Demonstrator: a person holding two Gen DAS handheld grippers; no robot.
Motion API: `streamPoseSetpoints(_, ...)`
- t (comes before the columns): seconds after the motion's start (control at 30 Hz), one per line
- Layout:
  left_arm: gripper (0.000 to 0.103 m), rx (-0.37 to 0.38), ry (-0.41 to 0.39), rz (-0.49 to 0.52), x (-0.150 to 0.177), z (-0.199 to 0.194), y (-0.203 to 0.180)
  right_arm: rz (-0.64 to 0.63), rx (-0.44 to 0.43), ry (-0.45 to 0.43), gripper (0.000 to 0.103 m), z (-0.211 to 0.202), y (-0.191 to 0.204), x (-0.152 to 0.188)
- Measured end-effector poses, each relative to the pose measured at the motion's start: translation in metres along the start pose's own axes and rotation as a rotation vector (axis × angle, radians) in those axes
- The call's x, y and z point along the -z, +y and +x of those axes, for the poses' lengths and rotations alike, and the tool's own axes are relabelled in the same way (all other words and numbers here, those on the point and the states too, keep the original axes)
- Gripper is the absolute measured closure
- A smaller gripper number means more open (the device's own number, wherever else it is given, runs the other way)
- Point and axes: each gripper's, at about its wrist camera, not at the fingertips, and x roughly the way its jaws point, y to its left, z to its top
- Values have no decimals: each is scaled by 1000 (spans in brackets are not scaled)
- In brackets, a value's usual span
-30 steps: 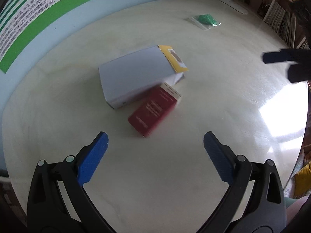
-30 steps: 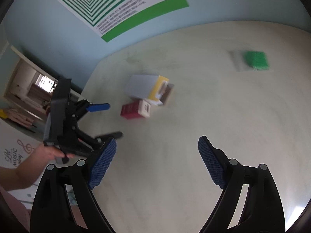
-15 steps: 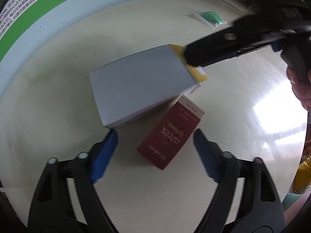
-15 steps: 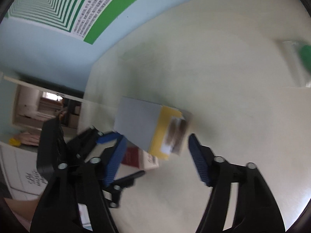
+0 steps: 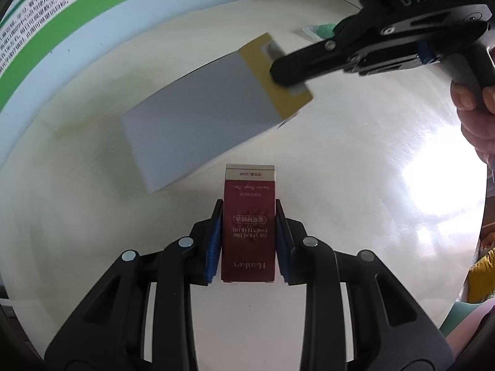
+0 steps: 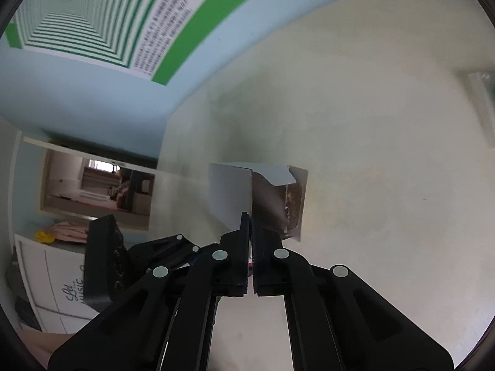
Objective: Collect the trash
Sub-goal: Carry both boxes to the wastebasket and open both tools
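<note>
a pale round table (image 5: pixel 355 167) fills both views, with a bright glare near its right edge in the left view. behind its far edge stands a light blue wall (image 6: pixel 92 102) bearing a poster (image 6: pixel 130 21) with green stripes, a green border and small dark text. past the table's left edge in the right view, a doorway (image 6: pixel 92 191) opens onto another room, and below it a white cabinet (image 6: pixel 52 284) shows the word "music".

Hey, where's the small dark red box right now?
In the left wrist view the dark red box sits low in the middle, clamped between the left gripper pads, just below the grey carton on the table.
</note>
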Motion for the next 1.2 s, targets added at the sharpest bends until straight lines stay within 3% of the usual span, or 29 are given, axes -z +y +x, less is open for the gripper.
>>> streamPoseSetpoints(0.27, 76, -24, -27, 45, -22, -16, -31, -15, 22, -135, 101, -77, -5, 22)
streamPoseSetpoints(0.63, 76, 21, -42, 230, -56, -20, -141, 82, 103, -378, 101, -220, -48, 123)
streamPoseSetpoints(0.8, 76, 72, -57, 352, -66, -22, -215, 155, 168, -513, 101, -292, -65, 197)
streamPoseSetpoints(0.93, 76, 130, -79, 467, -67, -23, -294, 208, 221, -605, 101, -347, -75, 264)
streamPoseSetpoints(1.2, 76, 266, -88, 693, -39, -34, -440, 347, 337, -776, 101, -433, -84, 416)
